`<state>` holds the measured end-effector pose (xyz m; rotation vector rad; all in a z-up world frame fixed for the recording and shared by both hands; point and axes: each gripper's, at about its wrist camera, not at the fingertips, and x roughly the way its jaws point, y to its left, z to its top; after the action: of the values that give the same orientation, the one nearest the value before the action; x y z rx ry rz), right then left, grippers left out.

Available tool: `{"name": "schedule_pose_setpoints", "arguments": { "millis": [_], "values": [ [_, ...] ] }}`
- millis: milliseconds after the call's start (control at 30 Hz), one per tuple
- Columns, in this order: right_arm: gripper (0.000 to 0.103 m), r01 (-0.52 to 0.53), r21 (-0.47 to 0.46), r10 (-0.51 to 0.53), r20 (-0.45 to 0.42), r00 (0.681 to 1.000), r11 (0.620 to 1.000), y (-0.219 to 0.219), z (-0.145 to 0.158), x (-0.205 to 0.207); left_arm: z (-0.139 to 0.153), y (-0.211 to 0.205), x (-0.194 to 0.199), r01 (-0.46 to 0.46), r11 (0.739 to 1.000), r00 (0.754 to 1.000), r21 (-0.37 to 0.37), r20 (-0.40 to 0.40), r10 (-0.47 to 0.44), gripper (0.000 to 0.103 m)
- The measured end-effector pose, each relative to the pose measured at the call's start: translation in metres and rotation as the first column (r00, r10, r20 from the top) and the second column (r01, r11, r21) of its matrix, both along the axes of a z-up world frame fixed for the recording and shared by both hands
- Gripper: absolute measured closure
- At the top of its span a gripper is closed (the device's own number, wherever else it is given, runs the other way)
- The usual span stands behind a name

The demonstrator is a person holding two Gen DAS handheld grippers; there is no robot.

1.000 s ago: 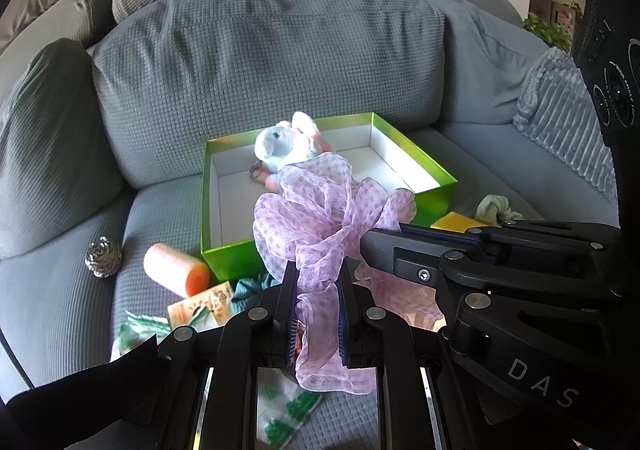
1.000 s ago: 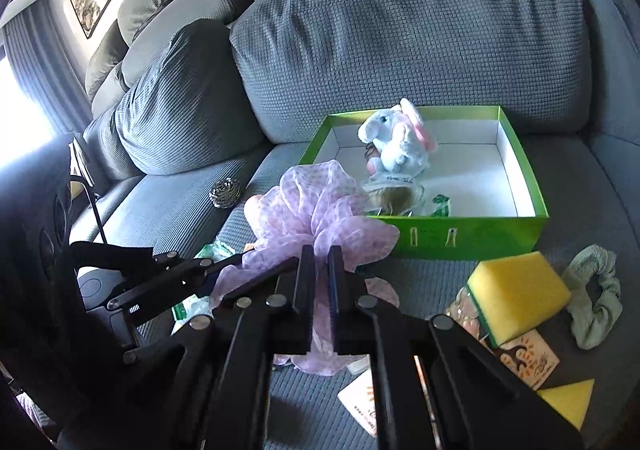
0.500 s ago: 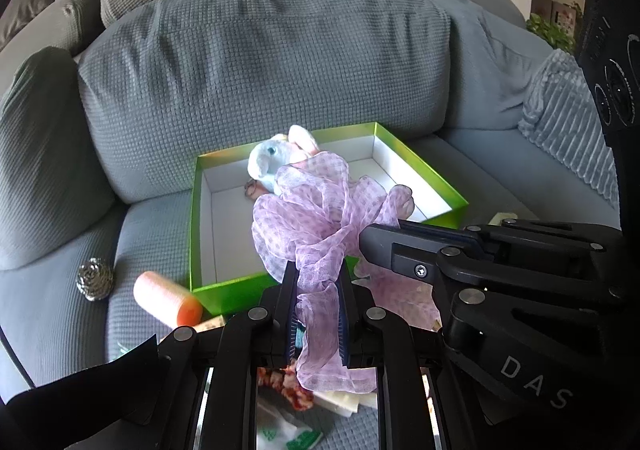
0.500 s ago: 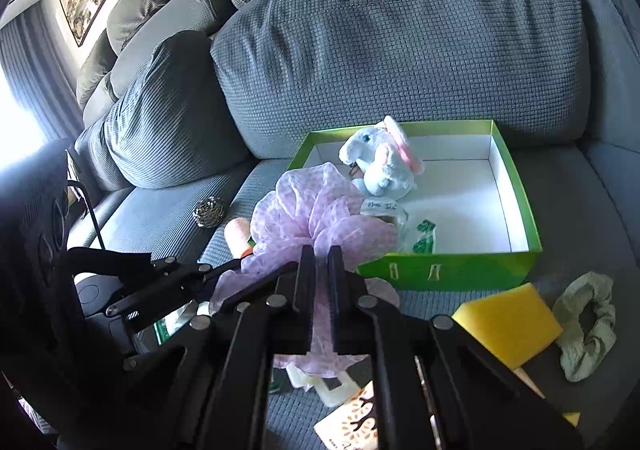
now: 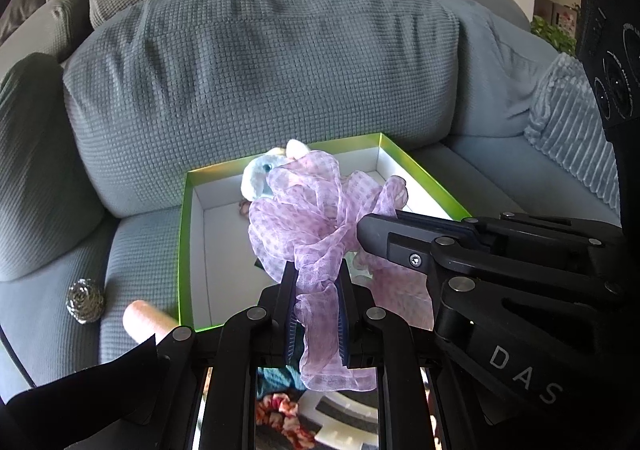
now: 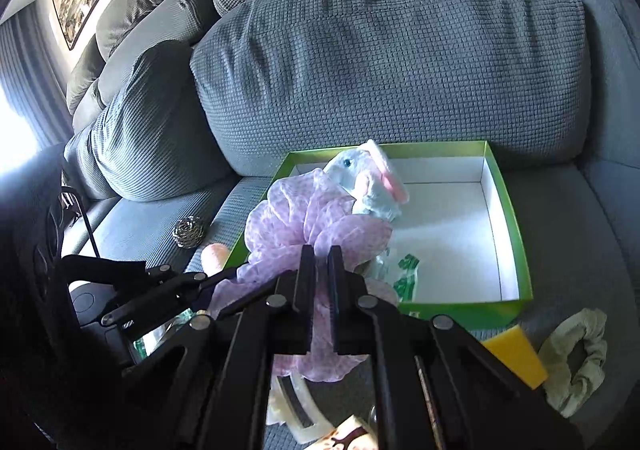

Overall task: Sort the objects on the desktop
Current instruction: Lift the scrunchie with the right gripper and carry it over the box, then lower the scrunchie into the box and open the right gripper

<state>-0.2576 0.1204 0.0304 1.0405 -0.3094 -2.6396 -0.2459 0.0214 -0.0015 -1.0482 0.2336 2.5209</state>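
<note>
A sheer lilac scarf (image 5: 308, 226) with purple checks is held by both grippers above the near edge of the green box (image 5: 185, 250). My left gripper (image 5: 316, 274) is shut on one bunch of it. My right gripper (image 6: 320, 254) is shut on another part of the scarf (image 6: 304, 226); it also shows from the side in the left wrist view (image 5: 372, 228). The box (image 6: 516, 250) has a white inside and holds a pale blue plush bunny (image 6: 368, 181) and a small clear packet (image 6: 404, 270).
The box sits on a grey sofa seat. Left of it lie a steel scourer (image 5: 85, 301) and an orange roll (image 5: 144, 324). Right of it lie a yellow sponge (image 6: 516, 356) and a green scrunchie (image 6: 576, 362). Cards and a floral scrunchie (image 5: 284, 414) lie below the grippers.
Both grippers have carried the scarf forward and up, from in front of the box to over its near edge. The box now looks closer and the loose items have slid below.
</note>
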Motion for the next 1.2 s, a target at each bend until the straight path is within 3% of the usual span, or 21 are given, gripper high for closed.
{"name": "schedule_pose_setpoints", "arguments": {
  "millis": [1200],
  "values": [
    [0.097,0.045,0.053,-0.045,0.01,0.999,0.998,0.014,-0.024,-0.068,-0.02,0.011,-0.066,-0.034,0.999,0.999,-0.016,0.026,0.034,0.088]
  ]
}}
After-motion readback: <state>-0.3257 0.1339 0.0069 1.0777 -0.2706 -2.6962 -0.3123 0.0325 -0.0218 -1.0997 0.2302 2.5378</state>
